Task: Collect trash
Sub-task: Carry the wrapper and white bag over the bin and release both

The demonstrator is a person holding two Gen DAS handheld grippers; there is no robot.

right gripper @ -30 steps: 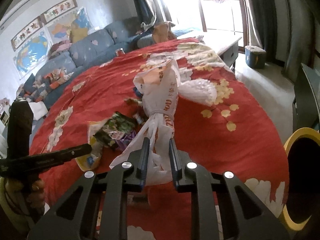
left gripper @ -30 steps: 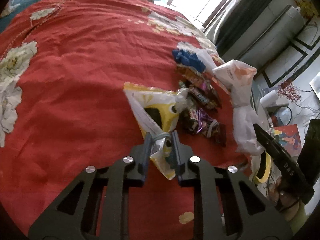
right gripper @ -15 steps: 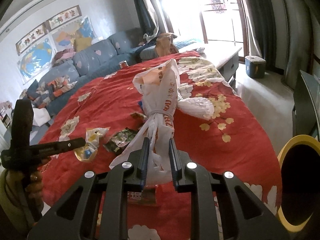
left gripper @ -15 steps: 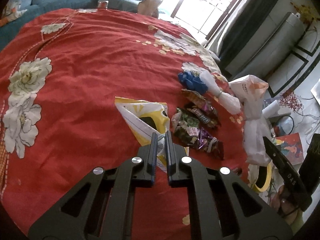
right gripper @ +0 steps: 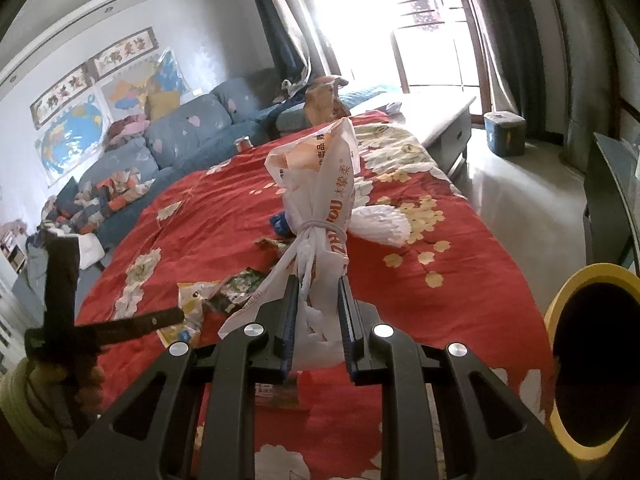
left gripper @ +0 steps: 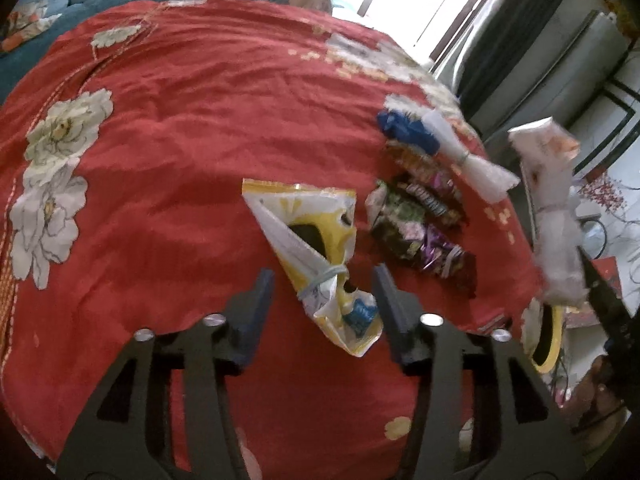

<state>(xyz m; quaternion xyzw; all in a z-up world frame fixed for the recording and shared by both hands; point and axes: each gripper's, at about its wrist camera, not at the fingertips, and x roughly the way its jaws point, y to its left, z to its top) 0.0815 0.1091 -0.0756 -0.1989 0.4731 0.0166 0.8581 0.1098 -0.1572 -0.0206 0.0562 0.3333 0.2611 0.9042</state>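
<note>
Left wrist: left gripper (left gripper: 324, 286) fingers just parted round 1 yellow wrapper (left gripper: 316, 236); right gripper (right gripper: 318, 316) clamps 1 white bag (right gripper: 320, 216).

Left gripper (left gripper: 324, 284) jaws just opened, apparently gripping nothing; right gripper (right gripper: 318, 300) clamped, angled down.

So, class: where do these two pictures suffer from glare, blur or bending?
Right wrist view: the window is blown out white, and the walls bow from the fisheye. Left wrist view: the white bag and the far cloth are smeared by motion.
</note>
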